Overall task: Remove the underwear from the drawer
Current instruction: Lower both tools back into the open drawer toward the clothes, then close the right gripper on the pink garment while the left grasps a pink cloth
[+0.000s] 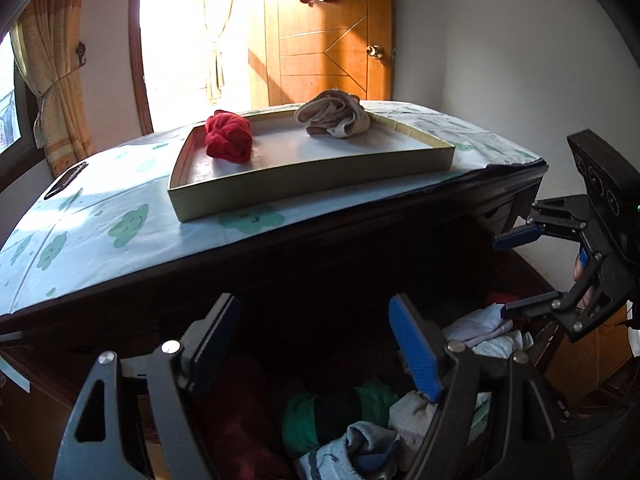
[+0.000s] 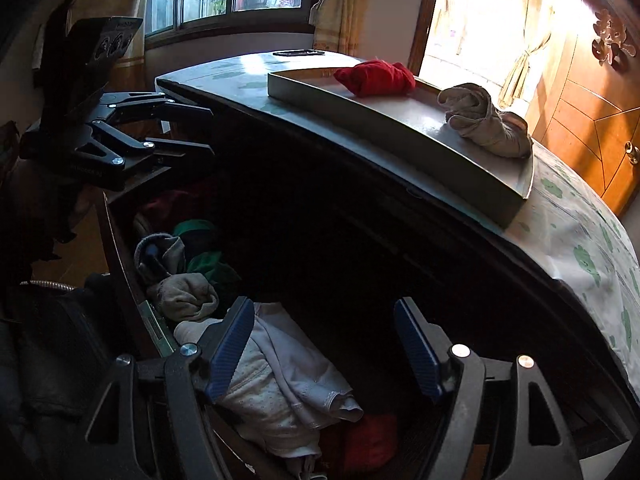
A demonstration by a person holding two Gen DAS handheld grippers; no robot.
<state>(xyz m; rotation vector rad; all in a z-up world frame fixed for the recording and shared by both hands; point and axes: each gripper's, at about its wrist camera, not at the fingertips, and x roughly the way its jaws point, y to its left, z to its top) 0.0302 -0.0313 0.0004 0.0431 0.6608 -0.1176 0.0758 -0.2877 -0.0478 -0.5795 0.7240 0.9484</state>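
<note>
Both grippers hang wide open and empty over the open drawer (image 2: 132, 248): the left gripper (image 1: 316, 344) above a green garment (image 1: 340, 408), the right gripper (image 2: 324, 348) above pale underwear (image 2: 288, 384) just inside the drawer's front. Soft, light, floppy, the underwear likely wants pinching at a bunched fold. The drawer's back lies in shadow.

Soft cloth underwear (image 2: 280, 396), dark glossy wood drawer (image 2: 120, 240).

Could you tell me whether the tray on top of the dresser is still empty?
No, the tray already holds a red bundle and a beige bundle of cloth.
</note>
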